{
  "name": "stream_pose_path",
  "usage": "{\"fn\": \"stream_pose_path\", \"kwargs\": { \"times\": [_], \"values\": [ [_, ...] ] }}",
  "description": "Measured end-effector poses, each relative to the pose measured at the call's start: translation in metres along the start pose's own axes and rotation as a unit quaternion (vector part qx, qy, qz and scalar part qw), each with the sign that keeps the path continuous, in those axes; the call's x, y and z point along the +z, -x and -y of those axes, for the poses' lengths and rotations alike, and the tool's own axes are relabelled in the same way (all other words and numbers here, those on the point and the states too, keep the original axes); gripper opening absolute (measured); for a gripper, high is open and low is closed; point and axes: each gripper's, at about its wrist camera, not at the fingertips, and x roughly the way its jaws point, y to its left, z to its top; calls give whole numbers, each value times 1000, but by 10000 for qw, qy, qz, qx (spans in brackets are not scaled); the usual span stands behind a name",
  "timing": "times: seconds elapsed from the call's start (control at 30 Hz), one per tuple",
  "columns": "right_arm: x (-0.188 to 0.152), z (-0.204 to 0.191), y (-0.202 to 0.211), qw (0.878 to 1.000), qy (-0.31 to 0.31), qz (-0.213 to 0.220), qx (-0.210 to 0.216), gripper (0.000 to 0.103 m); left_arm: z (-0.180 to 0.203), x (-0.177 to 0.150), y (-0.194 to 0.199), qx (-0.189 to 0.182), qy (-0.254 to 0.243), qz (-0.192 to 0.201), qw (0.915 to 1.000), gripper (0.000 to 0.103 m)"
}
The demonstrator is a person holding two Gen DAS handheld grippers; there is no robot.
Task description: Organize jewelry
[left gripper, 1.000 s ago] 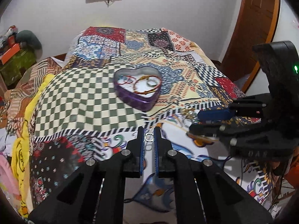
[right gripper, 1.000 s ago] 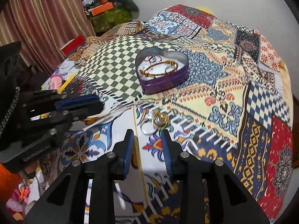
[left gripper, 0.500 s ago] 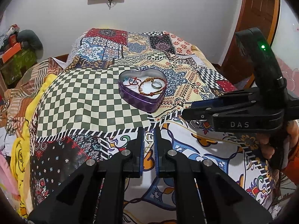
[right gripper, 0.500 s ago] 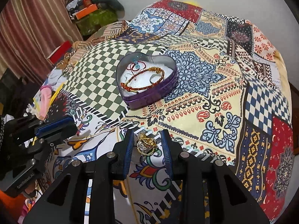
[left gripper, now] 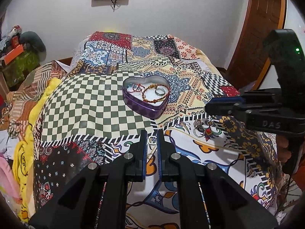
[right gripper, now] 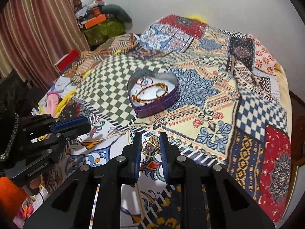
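A purple heart-shaped tin [left gripper: 150, 112] sits mid-bed and holds a gold-and-red bracelet [left gripper: 152, 95], a silver ring [left gripper: 159, 91] and a red cord piece; it also shows in the right wrist view [right gripper: 162, 105]. My left gripper [left gripper: 152, 140] is shut on a small silver ring [left gripper: 152, 139], held above the bedspread near the tin. My right gripper [right gripper: 150, 145] is closed around a gold ring with a stone [right gripper: 149, 147]. In the left wrist view the right gripper [left gripper: 225, 107] sits at the right, above rings [left gripper: 199, 127] lying on the cloth.
A patchwork bedspread [left gripper: 91, 110] covers the bed. Clutter and boxes [right gripper: 97, 21] stand at the back left by a curtain [right gripper: 38, 28]. A wooden door [left gripper: 263, 28] is at the right. Yellow and pink cloths [left gripper: 21, 152] lie along the bed's left edge.
The right gripper moved forward over the gold ring and closed around it. The left gripper kept the silver ring and rose and pulled back slightly.
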Motion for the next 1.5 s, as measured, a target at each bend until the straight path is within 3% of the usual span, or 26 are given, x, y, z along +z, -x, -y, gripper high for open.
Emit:
{"fn": "stream_pose_path", "kwargs": {
  "times": [0.53, 0.8, 1.13, 1.5],
  "values": [
    [29, 10, 4, 9994, -86, 285, 178, 17, -8, 36, -1, 58, 75, 205, 9997, 8],
    [49, 11, -23, 9991, -123, 156, 365, 17, -18, 53, -24, 72, 103, 179, 9998, 8],
    [77, 16, -59, 9975, -274, -146, 636, 17, -28, 71, -69, -209, 248, -114, 9994, 8],
    [82, 24, -80, 9960, -340, -398, 730, 17, -24, 74, -100, -149, 119, -343, 9992, 7]
  ]
}}
